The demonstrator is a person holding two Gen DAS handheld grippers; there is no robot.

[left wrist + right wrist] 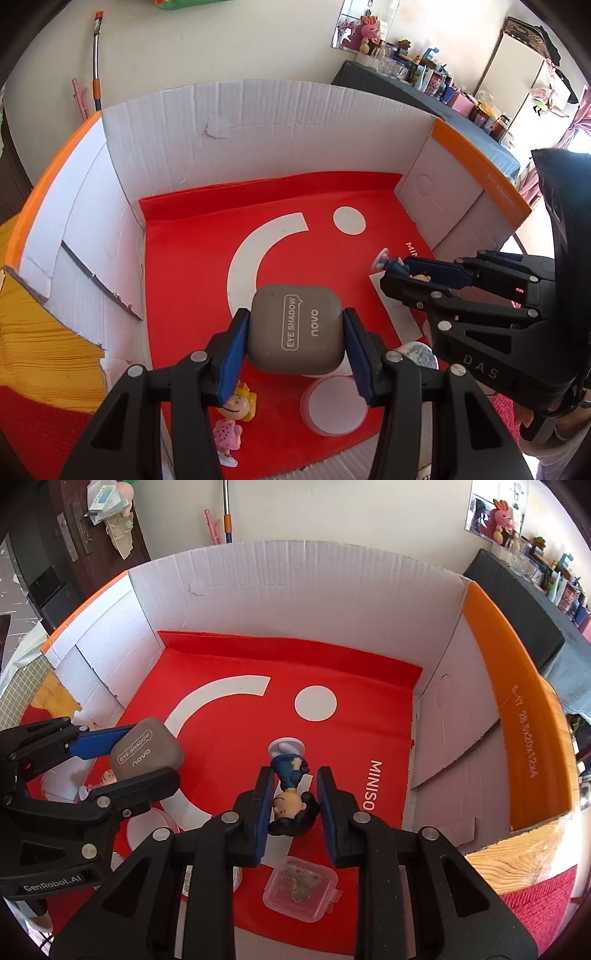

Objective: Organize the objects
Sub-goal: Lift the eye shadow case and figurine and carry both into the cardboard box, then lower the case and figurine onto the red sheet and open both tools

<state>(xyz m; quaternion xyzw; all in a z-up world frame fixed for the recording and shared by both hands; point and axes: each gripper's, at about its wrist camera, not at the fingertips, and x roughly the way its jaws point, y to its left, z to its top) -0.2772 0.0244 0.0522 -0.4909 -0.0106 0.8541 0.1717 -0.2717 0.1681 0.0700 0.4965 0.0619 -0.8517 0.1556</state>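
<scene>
Over an open cardboard box [258, 122] lined with a red bag [192, 258], my left gripper [295, 317] is shut on a grey-brown eye shadow case [295, 332]; its blue pads press the case's two sides. The same case [147, 751] shows at the left of the right wrist view. My right gripper [295, 775] is shut on a small dark-haired figurine in blue [291, 797], held head toward the camera. The suction cup foot [286, 746] points at the red lining. In the left wrist view that gripper [391, 273] comes in from the right.
On the lining lie a blonde figurine in a pink dress [232, 417], a round white-lidded jar [334, 406], a patterned round object [417, 354] and a small clear plastic box [301, 888]. Orange-edged box flaps [517, 701] rise at the sides. A cluttered dark table [424, 96] stands behind.
</scene>
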